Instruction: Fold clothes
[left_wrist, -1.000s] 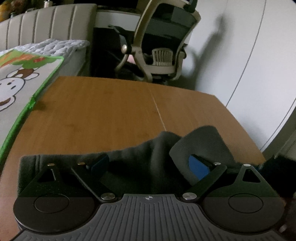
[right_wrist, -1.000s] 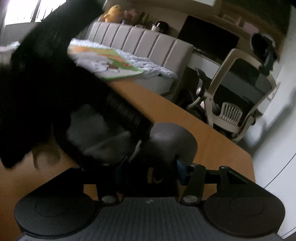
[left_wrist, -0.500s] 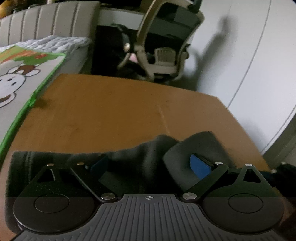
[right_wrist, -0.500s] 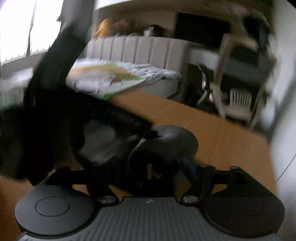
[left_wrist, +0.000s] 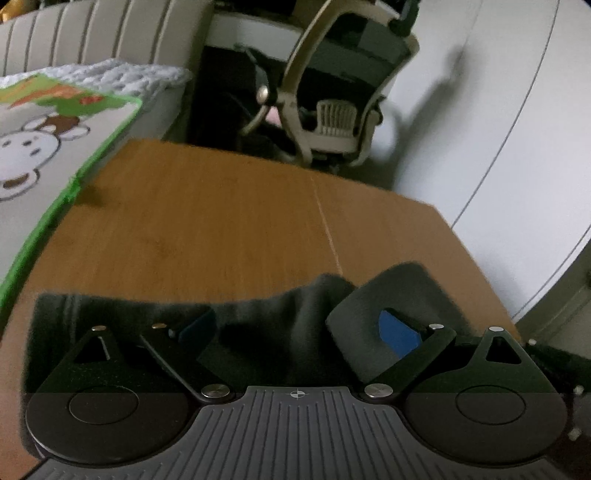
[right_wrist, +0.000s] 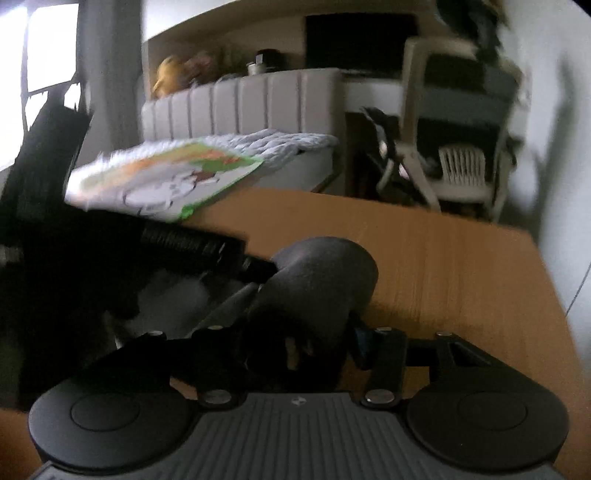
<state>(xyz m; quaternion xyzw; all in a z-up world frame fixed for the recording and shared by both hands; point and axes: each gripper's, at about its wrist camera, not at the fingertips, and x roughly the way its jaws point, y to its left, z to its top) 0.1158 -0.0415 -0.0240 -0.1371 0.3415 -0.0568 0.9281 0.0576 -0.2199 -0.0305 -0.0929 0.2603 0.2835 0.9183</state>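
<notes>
The dark grey garment (left_wrist: 280, 325) lies along the near edge of the wooden bench (left_wrist: 236, 229), its long axis running left to right. Soft and fleecy, one end curls up in a rounded flap. The left gripper (left_wrist: 299, 332) stands wide, cloth bunched between its fingers. The right gripper (right_wrist: 295, 332) pinches the flap; blur hides the garment's left side.

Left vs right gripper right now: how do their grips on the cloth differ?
The left gripper stands wide, its blue pads far apart with the grey cloth draped loosely between; the right gripper is closed tight on a bunched fold of cloth. The left gripper's cloth lies low on the wooden table; the right gripper's fold curls up into a rounded hump. Both hold the same grey fabric above the same table.
</notes>
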